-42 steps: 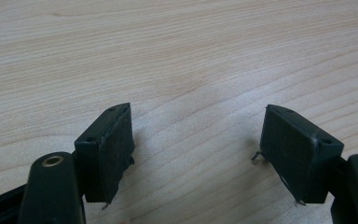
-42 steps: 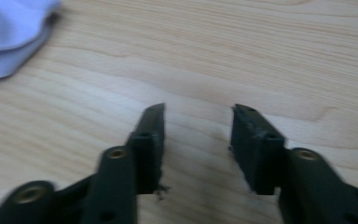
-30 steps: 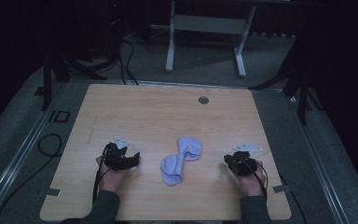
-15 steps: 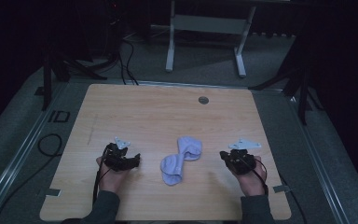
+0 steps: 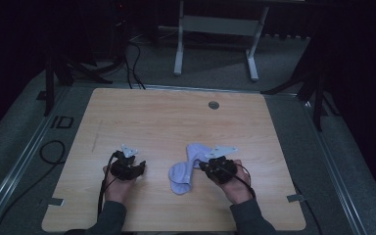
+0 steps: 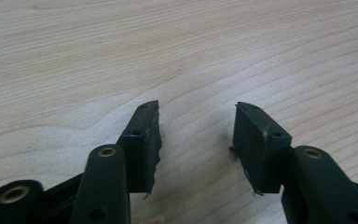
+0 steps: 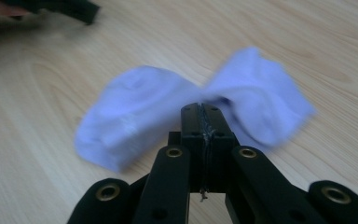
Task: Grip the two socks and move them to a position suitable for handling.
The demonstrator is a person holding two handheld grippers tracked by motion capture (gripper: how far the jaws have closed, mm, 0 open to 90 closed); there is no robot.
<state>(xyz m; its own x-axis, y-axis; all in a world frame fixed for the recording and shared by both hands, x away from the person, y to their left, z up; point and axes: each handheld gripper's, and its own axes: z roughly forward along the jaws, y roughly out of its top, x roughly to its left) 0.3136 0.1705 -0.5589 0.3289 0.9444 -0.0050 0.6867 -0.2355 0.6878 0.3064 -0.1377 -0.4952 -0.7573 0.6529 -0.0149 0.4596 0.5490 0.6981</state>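
Observation:
A crumpled light-blue cloth (image 5: 182,172), pinched narrow at its middle like a bow, lies on the wooden table (image 5: 176,122) near the front. My right gripper (image 5: 202,166) is at its right side. In the right gripper view its jaws are shut (image 7: 200,108), and their tips touch the cloth's (image 7: 140,112) narrow waist. I cannot tell whether any fabric is caught between them. My left gripper (image 5: 141,166) rests on the table to the left of the cloth, apart from it. Its jaws stand open (image 6: 196,126) over bare wood.
A small round grommet (image 5: 213,105) sits near the table's far edge. Beyond the table a white metal frame (image 5: 215,29) stands on the dark floor. Black stand legs (image 5: 313,88) and cables (image 5: 51,152) flank the table.
My right gripper has moved left across the table, from well clear of the cloth to its right edge. The left gripper has stayed in place.

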